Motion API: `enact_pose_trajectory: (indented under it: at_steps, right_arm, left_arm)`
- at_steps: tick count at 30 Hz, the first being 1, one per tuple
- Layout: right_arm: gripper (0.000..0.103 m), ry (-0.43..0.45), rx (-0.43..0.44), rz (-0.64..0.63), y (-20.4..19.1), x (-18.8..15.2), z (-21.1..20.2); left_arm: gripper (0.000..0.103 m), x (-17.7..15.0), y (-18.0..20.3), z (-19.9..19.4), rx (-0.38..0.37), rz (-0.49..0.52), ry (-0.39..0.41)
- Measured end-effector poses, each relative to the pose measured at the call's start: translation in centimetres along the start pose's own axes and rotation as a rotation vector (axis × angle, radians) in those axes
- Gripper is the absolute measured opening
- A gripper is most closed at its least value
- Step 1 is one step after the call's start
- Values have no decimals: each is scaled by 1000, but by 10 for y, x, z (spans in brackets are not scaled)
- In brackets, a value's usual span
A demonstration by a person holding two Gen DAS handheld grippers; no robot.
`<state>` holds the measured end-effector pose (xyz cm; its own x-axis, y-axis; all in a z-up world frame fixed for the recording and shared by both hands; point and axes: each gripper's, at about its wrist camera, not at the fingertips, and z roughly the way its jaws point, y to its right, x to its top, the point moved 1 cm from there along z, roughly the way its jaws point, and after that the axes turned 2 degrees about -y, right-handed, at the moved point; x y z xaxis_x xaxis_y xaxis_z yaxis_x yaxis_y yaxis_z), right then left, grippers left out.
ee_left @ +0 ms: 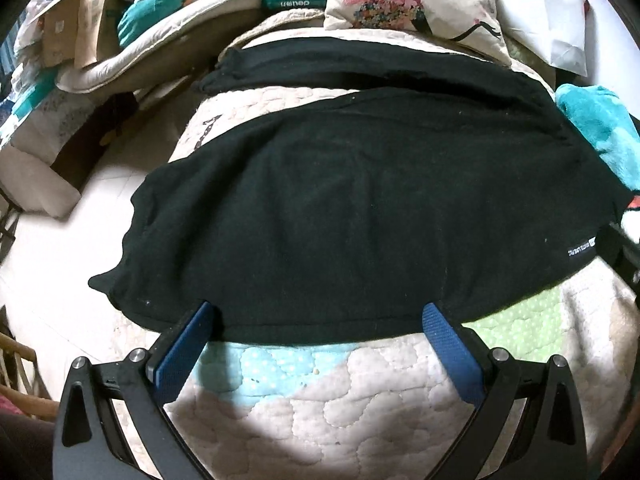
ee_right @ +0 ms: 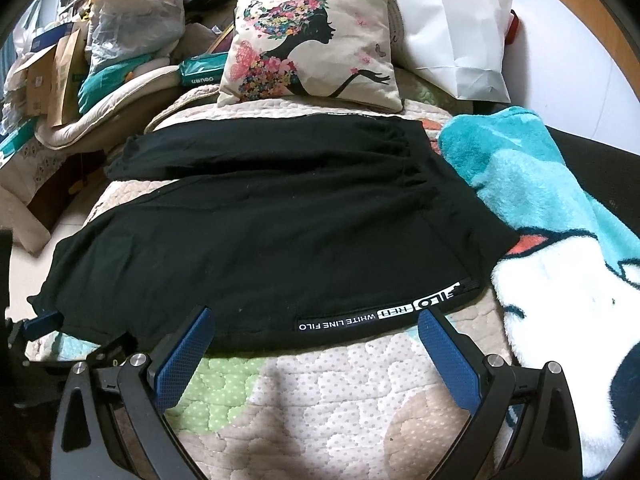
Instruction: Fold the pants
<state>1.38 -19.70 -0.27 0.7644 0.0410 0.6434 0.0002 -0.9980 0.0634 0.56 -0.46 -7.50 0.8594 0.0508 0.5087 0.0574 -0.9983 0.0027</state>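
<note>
Black pants (ee_left: 352,208) lie spread flat across a quilted bedspread (ee_left: 320,408), legs pointing left, waistband at the right; they also show in the right wrist view (ee_right: 280,240). A white-lettered label strip (ee_right: 376,314) runs along their near edge. My left gripper (ee_left: 320,312) is open, its blue fingertips at the near edge of the pants by the leg end. My right gripper (ee_right: 316,316) is open, fingertips at the near edge by the label. Neither holds anything. The left gripper's blue tip (ee_right: 40,322) shows at the far left of the right wrist view.
A floral cushion (ee_right: 312,48) and a white paper bag (ee_right: 452,40) lie beyond the pants. A teal and white fleece blanket (ee_right: 560,240) lies to the right. Piles of bags, boxes and bedding (ee_right: 100,60) crowd the left, with the floor (ee_left: 80,240) below.
</note>
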Motion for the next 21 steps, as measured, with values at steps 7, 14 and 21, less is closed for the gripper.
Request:
enact_pose_trajectory:
  at_steps: [7,14,21]
  right_arm:
    - [103,29,-6,-10,2,2,-5]
    - [103,54,5,-12,4,4,-12]
    - [103,49,8,-5,5,7,-17]
  left_arm:
    - [103,-3,2,-6,-2,38,20]
    - [103,10,-18,-19,2,-47,44]
    - [103,37,-39,-40,-39,-112,77]
